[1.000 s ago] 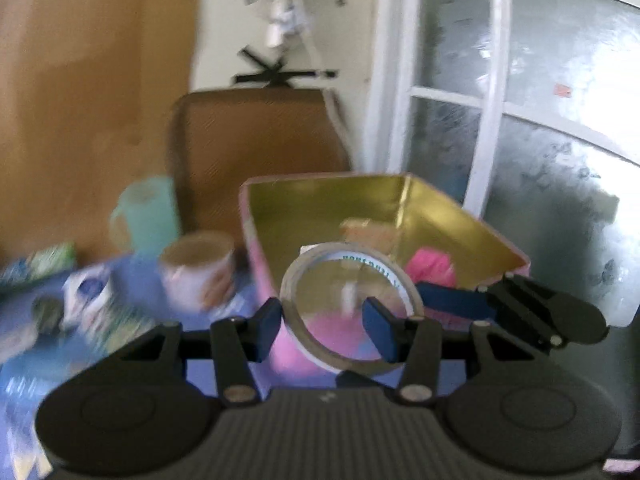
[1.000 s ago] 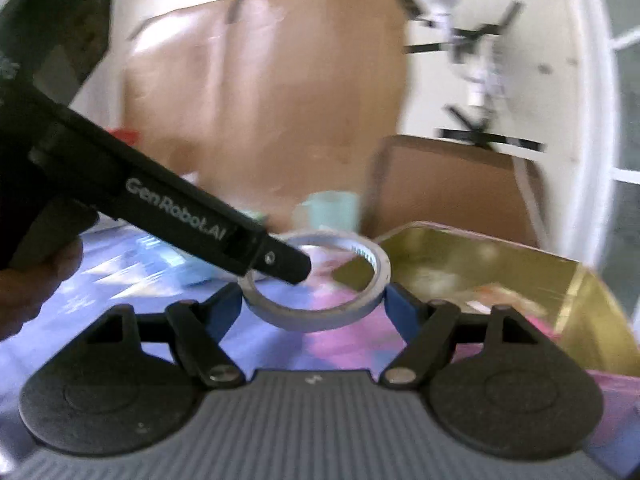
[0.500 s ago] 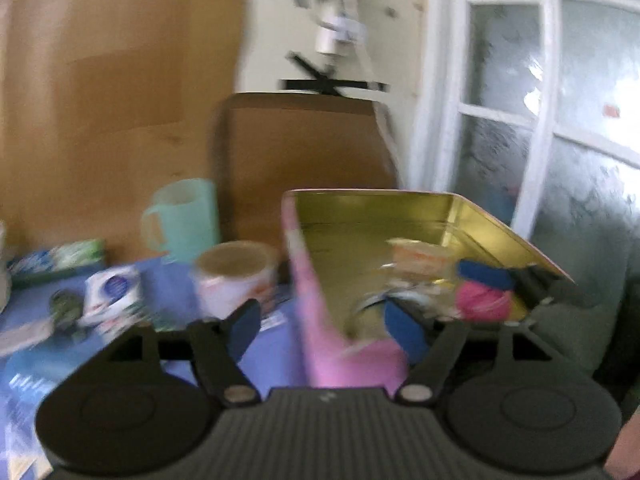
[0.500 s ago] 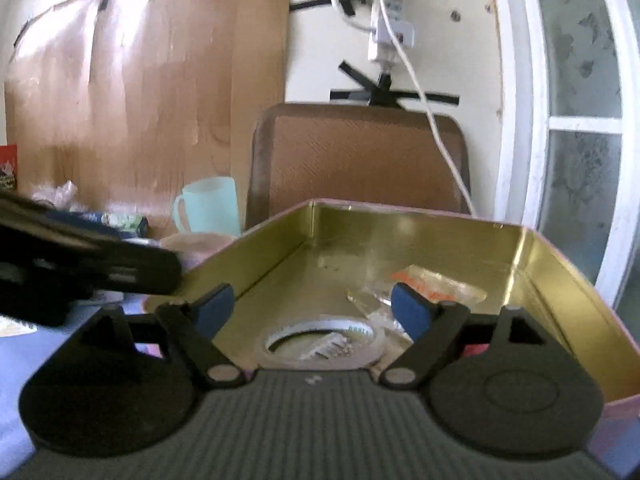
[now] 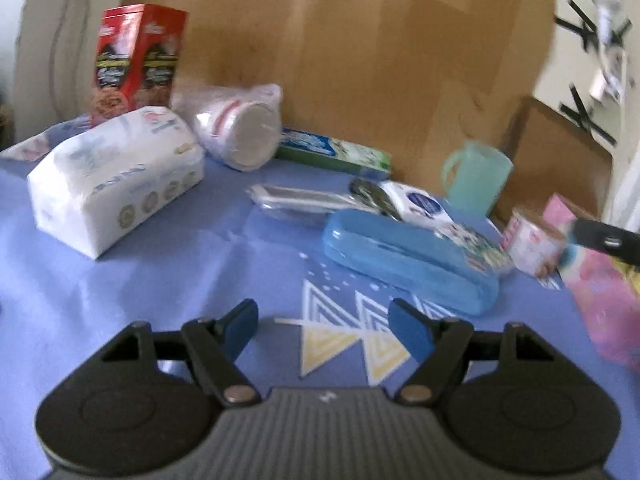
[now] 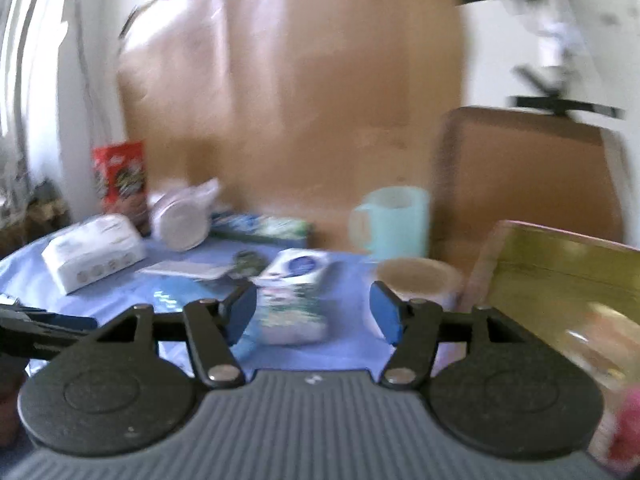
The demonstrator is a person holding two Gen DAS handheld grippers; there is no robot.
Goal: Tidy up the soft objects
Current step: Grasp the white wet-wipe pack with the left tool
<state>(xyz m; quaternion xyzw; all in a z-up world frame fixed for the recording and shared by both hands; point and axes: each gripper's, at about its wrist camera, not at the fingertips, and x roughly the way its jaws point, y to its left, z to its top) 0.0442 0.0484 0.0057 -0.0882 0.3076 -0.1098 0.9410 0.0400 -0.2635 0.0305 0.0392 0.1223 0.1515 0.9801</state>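
Observation:
My left gripper [image 5: 322, 326] is open and empty above the blue tablecloth. Ahead of it lie a white tissue pack [image 5: 116, 176], a bagged stack of cups [image 5: 240, 128], a blue case [image 5: 408, 256] and a small white wipes pack [image 5: 420, 202]. My right gripper [image 6: 312, 310] is open and empty, with the wipes pack [image 6: 296, 268] and a floral packet [image 6: 292, 312] just beyond its fingers. The pink tin with a gold inside [image 6: 560, 280] stands to the right; a pink item [image 6: 628, 432] shows at its near corner.
A red carton [image 5: 140, 60], a green toothpaste box [image 5: 336, 152], a mint mug [image 5: 476, 180] and a tape roll [image 6: 416, 280] stand near the cardboard backing [image 5: 360, 60]. The tissue pack also shows in the right wrist view [image 6: 92, 252]. The right gripper's finger [image 5: 608, 240] reaches in at right.
The tape ring left my left gripper and went into the tin. Both grippers then swung left, away from the tin, toward the items on the blue cloth.

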